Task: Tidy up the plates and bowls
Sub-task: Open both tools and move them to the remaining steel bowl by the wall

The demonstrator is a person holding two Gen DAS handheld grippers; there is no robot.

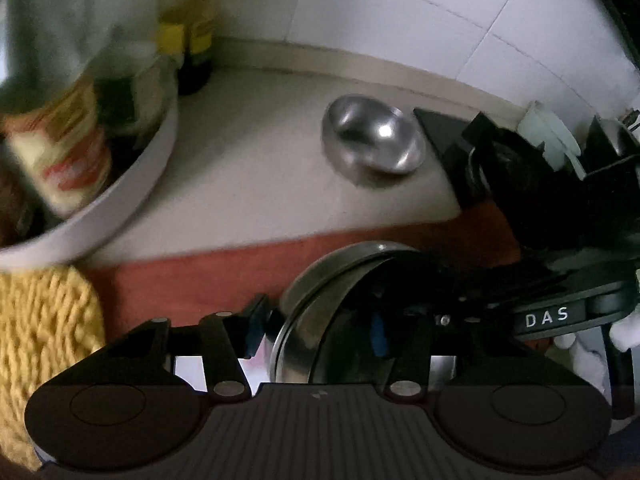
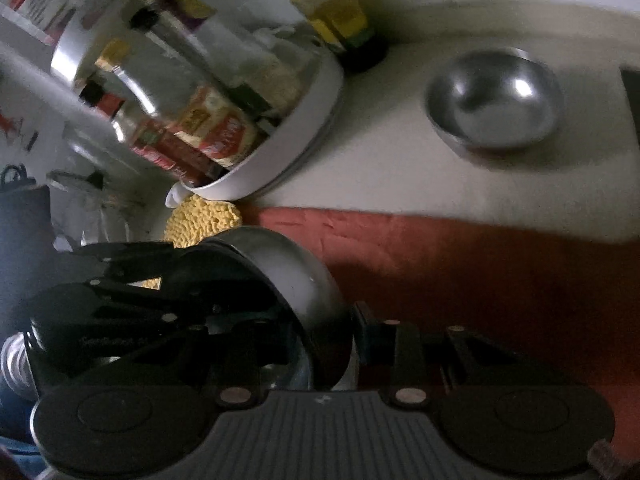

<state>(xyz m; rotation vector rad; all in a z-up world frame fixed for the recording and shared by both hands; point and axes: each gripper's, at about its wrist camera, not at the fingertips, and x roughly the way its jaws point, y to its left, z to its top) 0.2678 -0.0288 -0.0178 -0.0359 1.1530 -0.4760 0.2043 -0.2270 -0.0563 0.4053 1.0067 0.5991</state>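
White counter is carrying a bowl at one o'clock; both grippers are clamping a slippery, stiff steel dish by its rim.

We count two steel bowls, one white tray, one yellow knitted mat, two grippers.

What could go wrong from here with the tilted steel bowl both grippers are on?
The steel bowl is tilted, pinched at its rim by the right gripper; smooth metal could slip onto the red mat.
The left gripper crowds the same bowl; fingers may collide.
The second bowl sits nearby on the counter; a swing could knock it.
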